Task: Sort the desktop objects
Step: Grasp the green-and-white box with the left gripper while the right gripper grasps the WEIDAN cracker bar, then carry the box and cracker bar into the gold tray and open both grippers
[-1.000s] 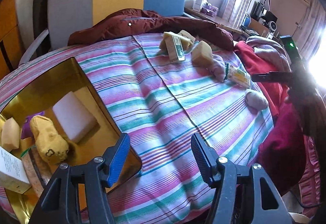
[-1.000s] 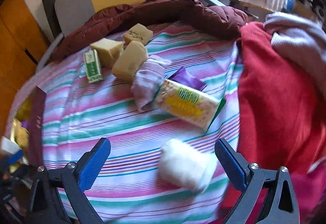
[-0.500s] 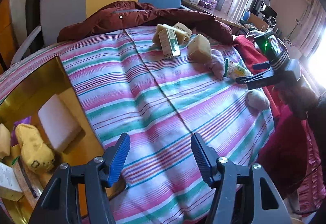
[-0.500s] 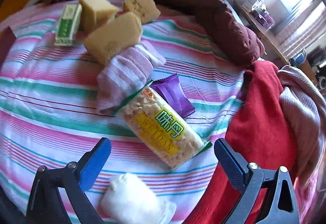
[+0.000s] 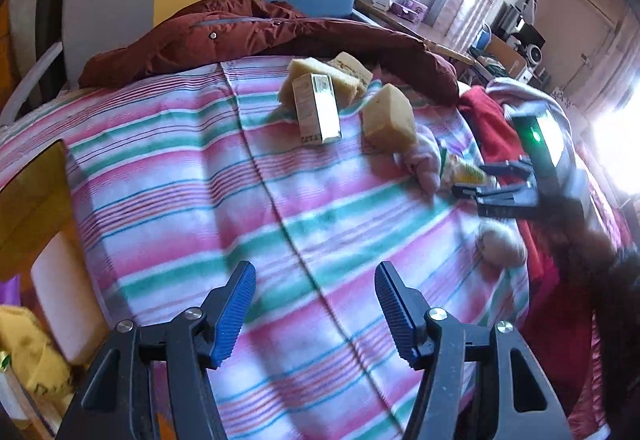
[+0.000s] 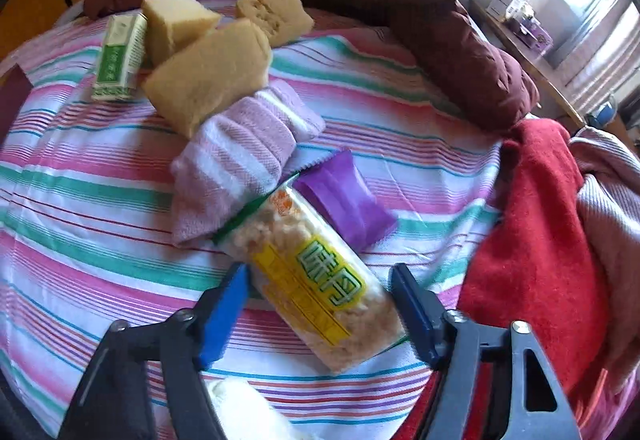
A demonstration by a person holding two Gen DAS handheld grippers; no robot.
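Observation:
My right gripper (image 6: 318, 300) points down at a clear snack packet (image 6: 316, 280) with a yellow label, which lies between its blue pads; its jaws are closing and small gaps still show on both sides. A purple packet (image 6: 346, 200) and a rolled lilac striped towel (image 6: 240, 160) touch the snack packet's far end. Behind them lie three yellow sponges (image 6: 208, 72) and a green box (image 6: 120, 56). My left gripper (image 5: 316, 304) hangs open and empty over the striped cloth (image 5: 200, 180). The left wrist view shows the right gripper (image 5: 480, 180) at the packet (image 5: 466, 170).
A golden tray (image 5: 36, 192) at the left edge holds a white block (image 5: 60, 304) and a yellow toy (image 5: 32, 352). A white rolled sock (image 5: 502, 244) lies near the cloth's right edge. A maroon jacket (image 6: 440, 40) bounds the far side and a red cloth (image 6: 532, 240) the right.
My right gripper came down over the snack packet and its jaws narrowed around it. My left gripper drifted right across the cloth, so the golden tray slid toward the view's left edge.

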